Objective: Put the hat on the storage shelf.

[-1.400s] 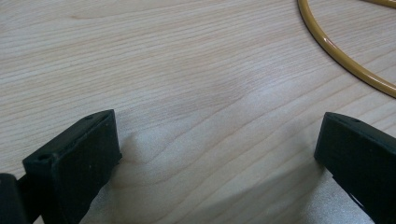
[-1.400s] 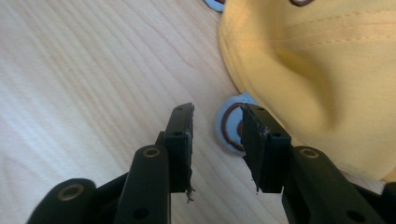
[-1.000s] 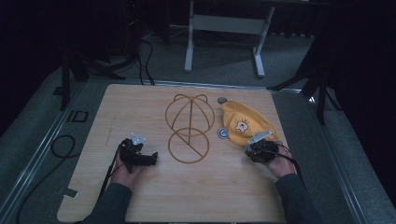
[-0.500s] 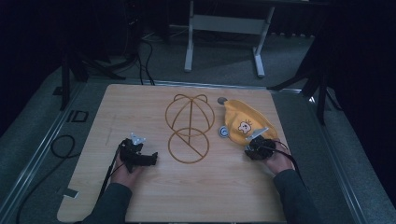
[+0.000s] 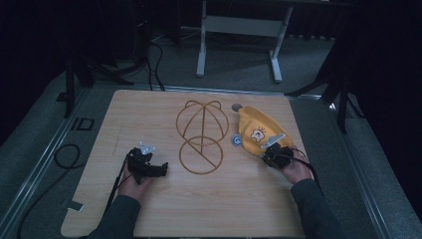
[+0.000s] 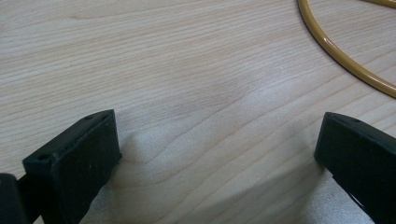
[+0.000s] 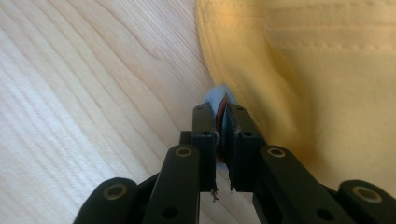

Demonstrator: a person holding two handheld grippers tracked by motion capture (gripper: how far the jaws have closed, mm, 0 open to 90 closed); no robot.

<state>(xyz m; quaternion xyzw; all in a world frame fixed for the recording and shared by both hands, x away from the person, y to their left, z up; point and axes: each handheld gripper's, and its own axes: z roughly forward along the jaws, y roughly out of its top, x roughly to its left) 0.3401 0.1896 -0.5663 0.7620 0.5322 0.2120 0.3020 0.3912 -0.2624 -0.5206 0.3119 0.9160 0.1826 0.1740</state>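
right claw clamps the hat's edge

the wooden surface (image 5: 164, 214) carries a wire frame (image 5: 201, 137) at its middle and a yellow hat (image 5: 256, 130) to its right. the hat's long axis runs away from the person, slightly leftward. the right claw (image 7: 218, 133) has just been closing and now pinches the hat's blue-trimmed near edge, so lifting looks possible. the left claw (image 6: 215, 154) stands apart over bare wood.
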